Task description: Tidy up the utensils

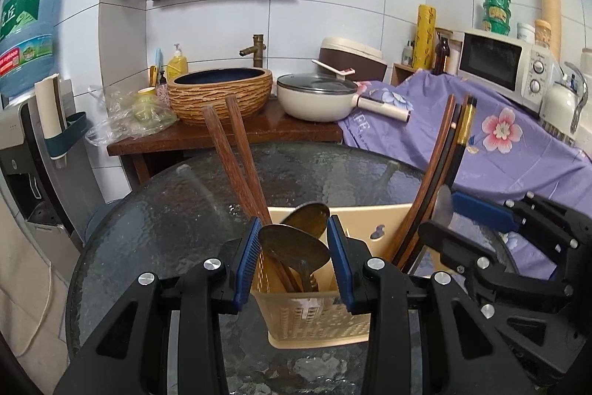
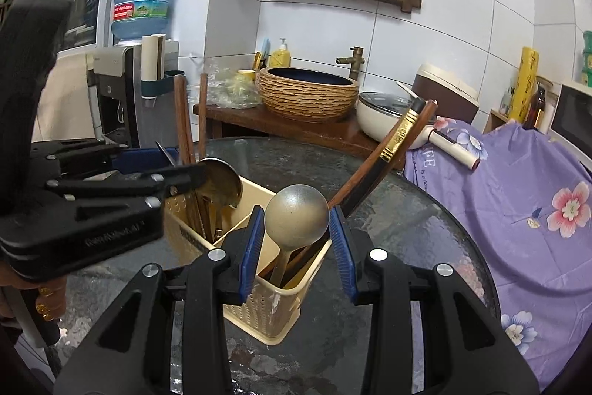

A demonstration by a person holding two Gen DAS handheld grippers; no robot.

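Note:
A beige slotted utensil caddy [image 1: 314,321] [image 2: 259,313] stands on the round glass table [image 1: 148,228] [image 2: 407,228]. My left gripper [image 1: 294,236] is shut on the bowl of a bronze spoon [image 1: 296,248], whose handle reaches down into the caddy's left end. A second bronze spoon [image 1: 307,217] leans behind it. My right gripper [image 2: 296,232] is shut on the bowl of a silver spoon [image 2: 296,217], its handle inside the right end. Brown wooden chopsticks [image 1: 229,154] [image 2: 185,121] and black gold-banded chopsticks [image 1: 458,136] [image 2: 399,139] stick out of the caddy. Each gripper shows in the other's view: right gripper [image 1: 440,213], left gripper [image 2: 177,161].
Behind the table a wooden counter holds a woven basin [image 1: 218,95] and a cream pan [image 1: 314,99]. A purple flowered cloth [image 1: 499,150] covers the surface at the right, with a microwave [image 1: 507,62] on it. A water dispenser [image 2: 122,91] stands at the left. A ringed hand [image 2: 44,306] holds the left gripper.

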